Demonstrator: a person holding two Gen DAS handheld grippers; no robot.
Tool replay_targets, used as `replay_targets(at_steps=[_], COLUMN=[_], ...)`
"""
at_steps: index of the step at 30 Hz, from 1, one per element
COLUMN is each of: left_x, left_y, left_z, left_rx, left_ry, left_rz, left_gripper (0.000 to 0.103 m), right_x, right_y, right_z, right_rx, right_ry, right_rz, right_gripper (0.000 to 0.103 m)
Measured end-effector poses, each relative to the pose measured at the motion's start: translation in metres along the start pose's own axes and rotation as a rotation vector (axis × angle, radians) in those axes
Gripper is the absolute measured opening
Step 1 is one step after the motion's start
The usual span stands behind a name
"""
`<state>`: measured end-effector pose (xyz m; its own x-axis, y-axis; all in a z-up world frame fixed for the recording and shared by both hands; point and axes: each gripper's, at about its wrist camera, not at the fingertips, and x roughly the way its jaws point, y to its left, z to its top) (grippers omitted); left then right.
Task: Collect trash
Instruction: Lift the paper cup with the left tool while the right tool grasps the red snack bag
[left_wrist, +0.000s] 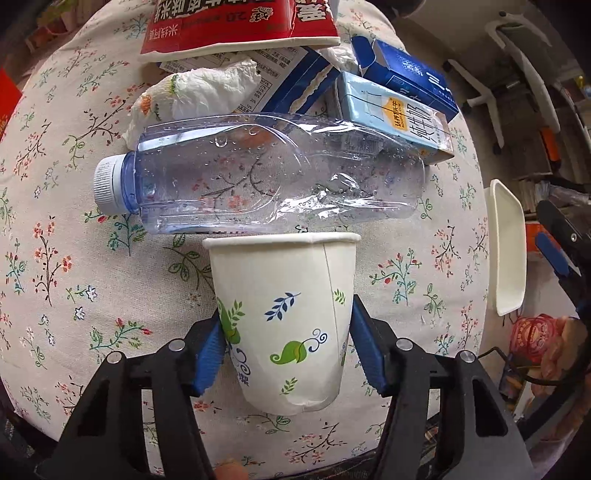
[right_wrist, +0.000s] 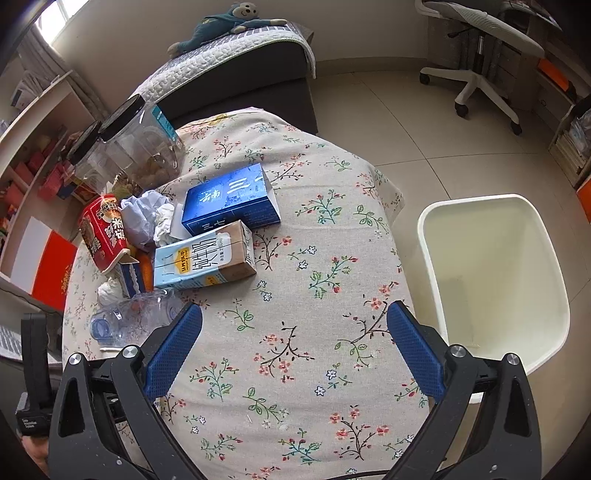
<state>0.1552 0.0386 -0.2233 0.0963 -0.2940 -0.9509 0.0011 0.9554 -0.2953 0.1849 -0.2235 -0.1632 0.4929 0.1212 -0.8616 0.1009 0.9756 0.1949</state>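
My left gripper (left_wrist: 288, 343) is shut on a white paper cup (left_wrist: 284, 317) with leaf prints, its blue pads against both sides. Just beyond it a crushed clear plastic bottle (left_wrist: 258, 173) with a white cap lies on the floral tablecloth (left_wrist: 74, 258). Behind it lie a crumpled tissue (left_wrist: 199, 92), a light blue milk carton (left_wrist: 399, 114), a dark blue box (left_wrist: 406, 70) and a red noodle cup (left_wrist: 240, 26). My right gripper (right_wrist: 295, 343) is open and empty above the cloth. In the right wrist view the milk carton (right_wrist: 203, 258), blue box (right_wrist: 232, 199) and bottle (right_wrist: 136, 317) lie to its left.
A white trash bin (right_wrist: 495, 273) stands on the floor right of the table; its rim also shows in the left wrist view (left_wrist: 506, 247). Clear jars with black lids (right_wrist: 136, 147) stand at the table's far left. An office chair (right_wrist: 476, 48) and a bed are beyond.
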Motion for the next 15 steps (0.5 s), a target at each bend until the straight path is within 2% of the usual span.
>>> replay_targets(at_steps=[4,6,10,15], left_x=[-0.041,-0.074,-0.14,-0.198], left_y=[-0.004,-0.004,0.006,0.029], left_z=[-0.011,-0.008,0.019,0.057], left_rx=[0.071,0.097,0.087,0.022], left_ry=[-0.059,-0.136,-0.364,-0.569], left_rz=[-0.083,-0.111,-0.021,0.07], left_gripper=[0.058,0.057,0.057,0.058], right_x=[0.008,0.011,0.01,0.006], right_y=[0.021,0.028,0.052,0.13], right_z=[0.01,0.016,0.027,0.031], right_rx=[-0.136,-0.17,-0.15,-0.344], right_ry=[-0.02,-0.009,-0.001,-0.083], right_rz=[-0.01,0.026,0.164,0.216], right_gripper=[0.096,0.096,0.096,0.096])
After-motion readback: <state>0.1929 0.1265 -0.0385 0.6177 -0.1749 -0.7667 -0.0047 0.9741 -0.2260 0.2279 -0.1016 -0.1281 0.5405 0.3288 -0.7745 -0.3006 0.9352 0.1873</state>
